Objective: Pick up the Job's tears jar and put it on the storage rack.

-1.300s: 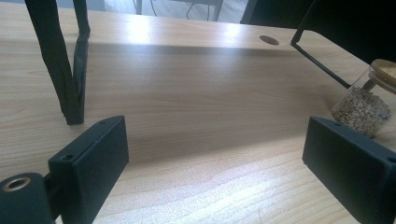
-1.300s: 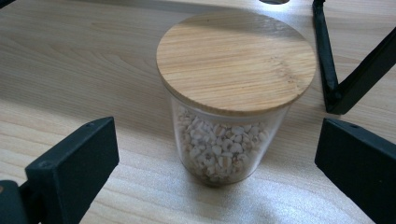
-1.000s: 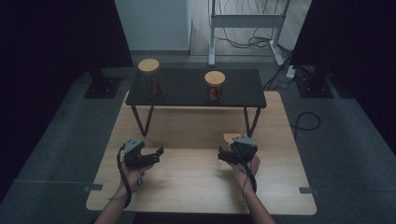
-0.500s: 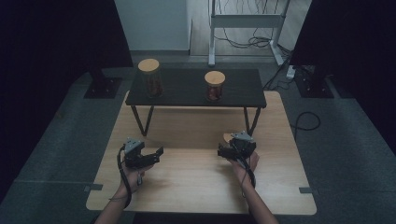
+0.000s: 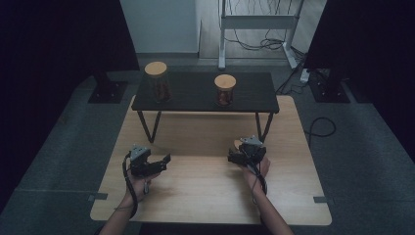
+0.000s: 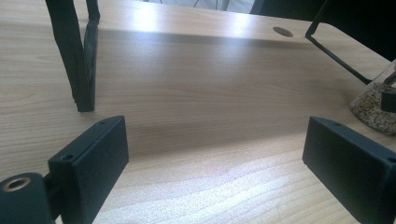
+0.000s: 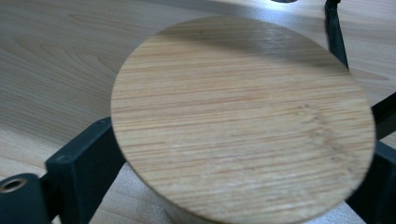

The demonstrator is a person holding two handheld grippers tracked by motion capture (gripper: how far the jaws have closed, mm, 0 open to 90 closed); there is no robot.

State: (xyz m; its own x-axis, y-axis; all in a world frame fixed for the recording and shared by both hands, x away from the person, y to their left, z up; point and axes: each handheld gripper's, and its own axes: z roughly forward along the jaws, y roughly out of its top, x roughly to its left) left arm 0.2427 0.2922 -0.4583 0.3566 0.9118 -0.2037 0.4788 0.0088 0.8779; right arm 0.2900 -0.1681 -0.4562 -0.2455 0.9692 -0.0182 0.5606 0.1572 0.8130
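Note:
A jar with a round bamboo lid [image 7: 243, 121] stands on the wooden table [image 5: 205, 196] between the jaws of my right gripper [image 7: 233, 154]. The jaws have just been closing, and their pads now sit against its sides under the lid. The high view has this gripper [image 5: 235, 155] at the table's middle right, with the lid [image 5: 238, 144] just beyond it. The left gripper view catches the jar's grain-filled glass base [image 6: 373, 105] at the far right. My left gripper [image 6: 215, 140] rests open on the table with nothing between its jaws, at the middle left [image 5: 164, 159] in the high view.
A low black shelf [image 5: 205, 98] on thin metal legs [image 6: 79, 56] spans the table's far side. On it stand a taller jar [image 5: 158, 82] and a shorter jar [image 5: 224, 90], both with bamboo lids. Dark floor, stands and cables surround the table.
The right gripper has edged slightly left at the jar. The left gripper has kept still.

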